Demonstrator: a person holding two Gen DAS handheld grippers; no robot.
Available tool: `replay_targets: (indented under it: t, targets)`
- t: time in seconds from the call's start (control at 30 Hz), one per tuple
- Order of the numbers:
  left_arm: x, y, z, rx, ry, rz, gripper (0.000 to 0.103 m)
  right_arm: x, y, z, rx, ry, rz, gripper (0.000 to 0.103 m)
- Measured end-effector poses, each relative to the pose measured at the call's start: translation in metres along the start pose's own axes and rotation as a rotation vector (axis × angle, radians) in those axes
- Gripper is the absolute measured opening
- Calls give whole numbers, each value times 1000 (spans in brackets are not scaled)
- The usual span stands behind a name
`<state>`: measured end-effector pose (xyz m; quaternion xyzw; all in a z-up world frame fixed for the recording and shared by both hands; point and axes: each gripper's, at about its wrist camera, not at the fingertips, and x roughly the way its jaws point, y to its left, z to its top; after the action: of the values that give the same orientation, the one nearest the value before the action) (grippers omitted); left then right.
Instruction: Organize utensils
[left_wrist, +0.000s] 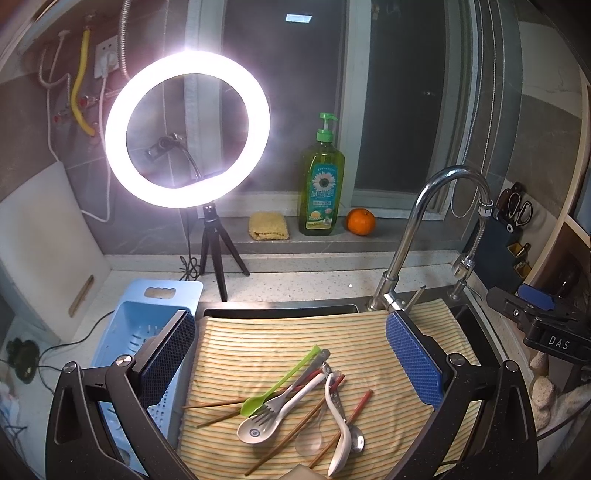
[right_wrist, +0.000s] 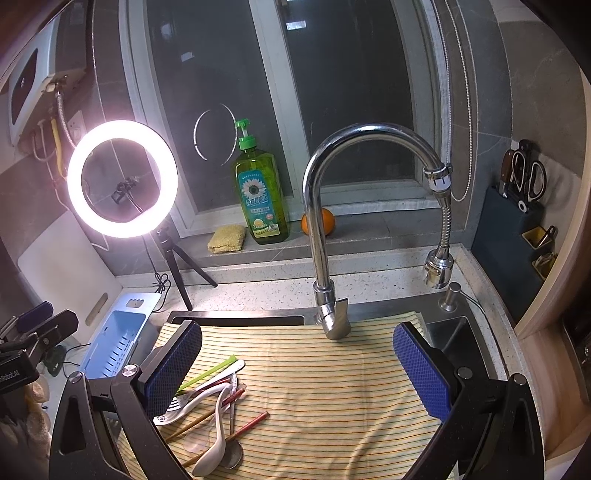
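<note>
My two wrist views look down-forward over the striped cloth (left_wrist: 295, 343) toward the faucet (right_wrist: 325, 206); left view sits left of it, right nearer; both share it.

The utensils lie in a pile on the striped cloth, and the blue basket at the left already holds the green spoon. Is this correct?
Not quite. The green spoon still lies in the pile on the striped cloth, not in the blue basket; the left wrist view shows it.

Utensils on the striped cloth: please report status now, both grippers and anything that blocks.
Left gripper open, empty, above the pile. Right gripper open, empty. Utensils tangled on the striped cloth, none sorted; blue basket beside. Faucet stands behind, not blocking.
</note>
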<state>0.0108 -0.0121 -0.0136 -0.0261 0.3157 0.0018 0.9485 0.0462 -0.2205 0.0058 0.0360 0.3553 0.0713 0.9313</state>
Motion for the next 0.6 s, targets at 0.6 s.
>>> replay_targets:
  t: [0.6]
  targets:
    - [13,2,-2,-20,43,8,102,20,1,-1,-16,57,43,102]
